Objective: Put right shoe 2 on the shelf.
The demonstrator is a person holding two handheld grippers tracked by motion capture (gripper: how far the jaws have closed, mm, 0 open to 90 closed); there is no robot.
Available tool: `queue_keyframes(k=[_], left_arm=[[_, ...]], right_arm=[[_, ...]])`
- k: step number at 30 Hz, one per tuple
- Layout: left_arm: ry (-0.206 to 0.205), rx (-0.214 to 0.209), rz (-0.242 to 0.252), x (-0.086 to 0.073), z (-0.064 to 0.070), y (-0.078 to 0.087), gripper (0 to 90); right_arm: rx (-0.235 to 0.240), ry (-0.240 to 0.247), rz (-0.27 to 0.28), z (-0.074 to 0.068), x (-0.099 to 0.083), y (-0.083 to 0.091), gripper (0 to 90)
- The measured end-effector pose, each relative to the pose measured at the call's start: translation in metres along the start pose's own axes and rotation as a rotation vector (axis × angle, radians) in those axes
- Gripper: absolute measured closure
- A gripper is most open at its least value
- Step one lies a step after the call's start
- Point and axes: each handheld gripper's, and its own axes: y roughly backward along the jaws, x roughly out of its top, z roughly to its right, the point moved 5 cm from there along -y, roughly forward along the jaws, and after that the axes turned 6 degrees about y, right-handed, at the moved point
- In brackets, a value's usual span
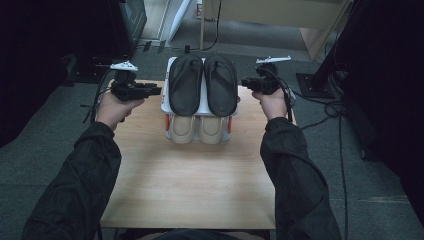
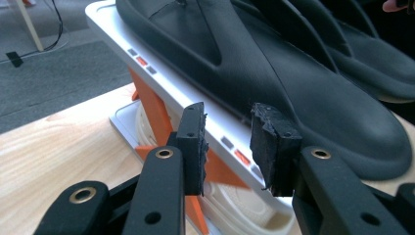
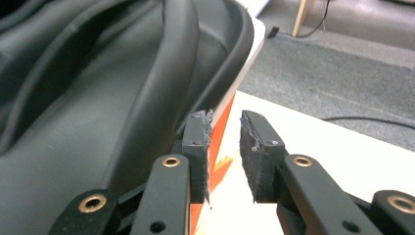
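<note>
A small white two-shelf rack (image 1: pixel 164 101) with orange side supports (image 2: pixel 151 107) stands at the far middle of the wooden table (image 1: pixel 195 185). Two black flip-flops (image 1: pixel 186 85) (image 1: pixel 221 85) lie on its top shelf, and a pair of beige shoes (image 1: pixel 182 129) sits below. My left gripper (image 1: pixel 155 91) is at the rack's left side, open, with the top shelf's edge (image 2: pixel 161 78) running across between its pads (image 2: pixel 227 125). At the rack's right side my right gripper (image 1: pixel 245 83) is open, its jaws narrowly apart (image 3: pixel 225 129) beside the orange support (image 3: pixel 226 110) and a flip-flop (image 3: pixel 98 107).
Bare tabletop stretches from the rack to the near edge. Grey carpet surrounds the table, with cables (image 1: pixel 345 150) trailing at the right and a wooden furniture leg (image 1: pixel 202 25) behind. Dark equipment stands at both far corners.
</note>
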Motion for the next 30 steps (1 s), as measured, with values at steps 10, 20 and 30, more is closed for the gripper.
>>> queue_keyframes(k=[10,20,30], left_arm=[[0.035,0.02,-0.02,0.002,-0.008,-0.019,65.7],[0.032,0.027,-0.005,0.004,-0.005,-0.027,65.0],[0.038,0.042,0.008,0.005,-0.007,-0.027,63.5]], right_arm=[[0.028,0.051,-0.015,-0.018,0.0,-0.012,74.1],[0.051,0.024,0.016,-0.02,-0.004,-0.014,73.9],[0.051,0.023,0.019,-0.02,-0.003,-0.015,73.5]])
